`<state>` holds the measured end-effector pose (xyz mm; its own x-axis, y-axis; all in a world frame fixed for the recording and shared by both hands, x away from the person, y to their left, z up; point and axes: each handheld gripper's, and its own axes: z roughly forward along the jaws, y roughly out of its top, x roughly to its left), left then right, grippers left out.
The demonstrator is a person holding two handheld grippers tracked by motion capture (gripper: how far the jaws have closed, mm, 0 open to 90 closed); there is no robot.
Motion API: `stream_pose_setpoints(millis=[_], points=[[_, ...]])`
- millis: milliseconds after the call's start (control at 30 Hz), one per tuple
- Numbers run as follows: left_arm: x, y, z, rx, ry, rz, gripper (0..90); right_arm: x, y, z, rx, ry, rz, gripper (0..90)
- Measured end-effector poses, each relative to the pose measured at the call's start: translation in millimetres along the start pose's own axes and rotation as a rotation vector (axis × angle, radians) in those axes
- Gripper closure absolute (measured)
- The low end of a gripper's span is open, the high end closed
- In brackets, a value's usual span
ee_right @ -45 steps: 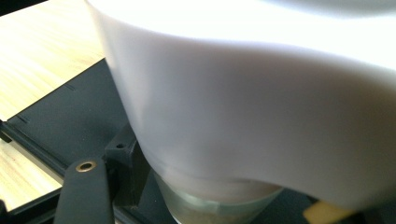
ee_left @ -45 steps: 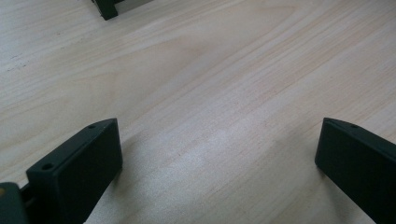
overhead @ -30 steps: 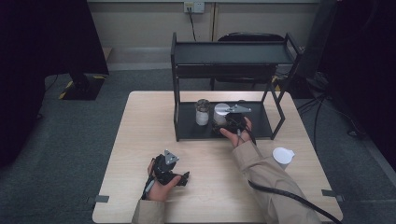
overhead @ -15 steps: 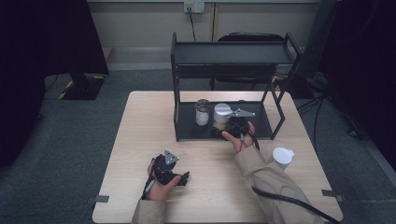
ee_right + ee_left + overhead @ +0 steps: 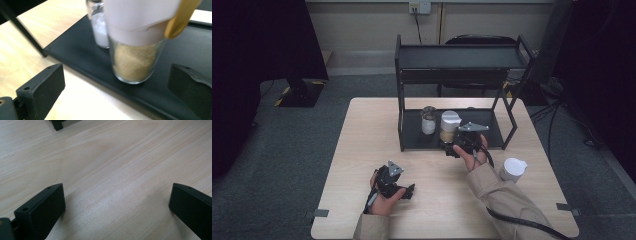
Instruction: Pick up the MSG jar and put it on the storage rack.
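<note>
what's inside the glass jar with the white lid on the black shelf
The jar holds a tan, grainy powder filling most of the clear glass. Its white lid hides the top of the contents.

Spread jaws over bare table [image 5: 112, 170]

Dim room, dark edges, soft overhead light, sheen on tabletop, close jar blurred

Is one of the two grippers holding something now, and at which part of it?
Nothing is held. The right gripper has just opened its fingers; the white-capped glass jar of tan powder stands free beyond them. The left gripper is open above the wooden table.
</note>
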<state>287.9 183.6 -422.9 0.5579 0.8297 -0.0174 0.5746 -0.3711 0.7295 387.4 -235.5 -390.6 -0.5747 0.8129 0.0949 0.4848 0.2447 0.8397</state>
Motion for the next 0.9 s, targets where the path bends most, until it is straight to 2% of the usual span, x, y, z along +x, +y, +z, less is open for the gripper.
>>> stream_pose_setpoints(millis=[233, 467, 633, 900], points=[[0.0, 0.0, 0.0, 0.000, 0.000, 0.000, 0.0, 2.3, -7.3, -11.6, 0.002, 0.044, -0.022, 0.5], [0.0, 0.1, 0.0, 0.001, 0.000, 0.000, 0.0, 2.0, -16.0, -19.9, -0.019, 0.079, -0.016, 0.4], [0.0, 0.0, 0.0, 0.000, 0.000, 0.000, 0.0, 6.0, -21.2, -29.8, -0.027, 0.105, -0.045, 0.3], [0.0, 0.0, 0.0, 0.000, 0.000, 0.000, 0.0, 3.8, -28.2, -40.7, -0.017, 0.139, -0.054, 0.4]])
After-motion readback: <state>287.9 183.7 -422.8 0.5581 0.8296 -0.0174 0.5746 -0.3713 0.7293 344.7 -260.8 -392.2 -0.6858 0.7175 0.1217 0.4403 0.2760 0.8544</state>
